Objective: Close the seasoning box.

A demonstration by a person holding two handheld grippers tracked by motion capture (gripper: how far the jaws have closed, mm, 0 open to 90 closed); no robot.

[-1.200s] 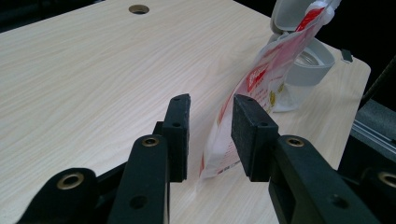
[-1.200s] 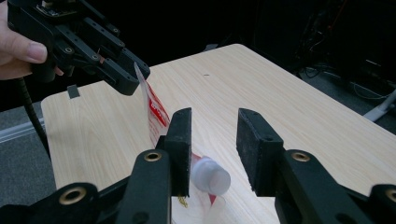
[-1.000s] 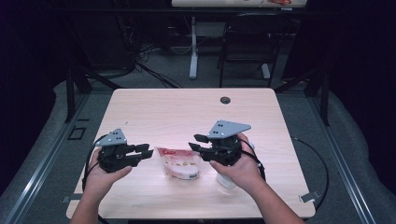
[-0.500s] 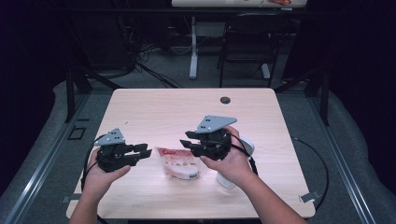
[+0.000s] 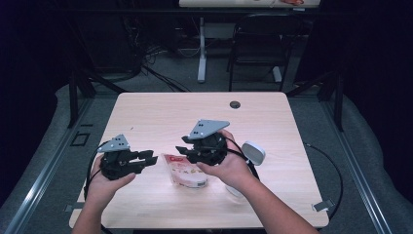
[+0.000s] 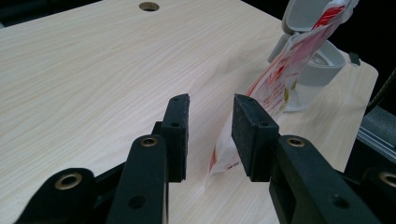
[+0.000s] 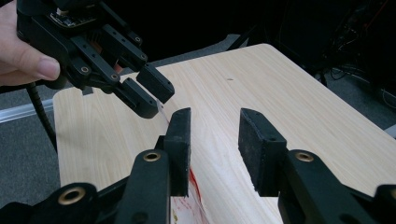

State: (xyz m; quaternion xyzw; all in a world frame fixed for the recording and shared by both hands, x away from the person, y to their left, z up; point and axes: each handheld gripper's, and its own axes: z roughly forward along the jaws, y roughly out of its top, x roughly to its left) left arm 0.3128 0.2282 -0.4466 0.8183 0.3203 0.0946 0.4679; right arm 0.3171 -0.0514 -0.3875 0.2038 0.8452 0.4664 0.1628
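A red and white plastic pouch (image 5: 185, 171) lies on the pale wooden table (image 5: 160, 117) between my two grippers. My left gripper (image 5: 153, 158) is open just left of the pouch, its jaws pointing right at the near end. In the left gripper view (image 6: 210, 126) nothing sits between the jaws, and the pouch (image 6: 275, 79) runs off past the right jaw. My right gripper (image 5: 180, 148) hovers open above the pouch's far left part. In the right gripper view (image 7: 212, 135) the pouch (image 7: 187, 205) lies under the left jaw, and the left gripper (image 7: 152, 95) faces it closely.
A white plastic stand with a round head (image 5: 253, 153) rises to the right of the pouch, behind my right wrist; it also appears in the left gripper view (image 6: 310, 51). A cable hole (image 5: 235, 104) lies near the table's far edge. A chair (image 5: 258, 44) stands beyond.
My right gripper has moved left from beside the white stand to above the pouch, uncovering the stand's head. The left gripper and the pouch have stayed about where they were.
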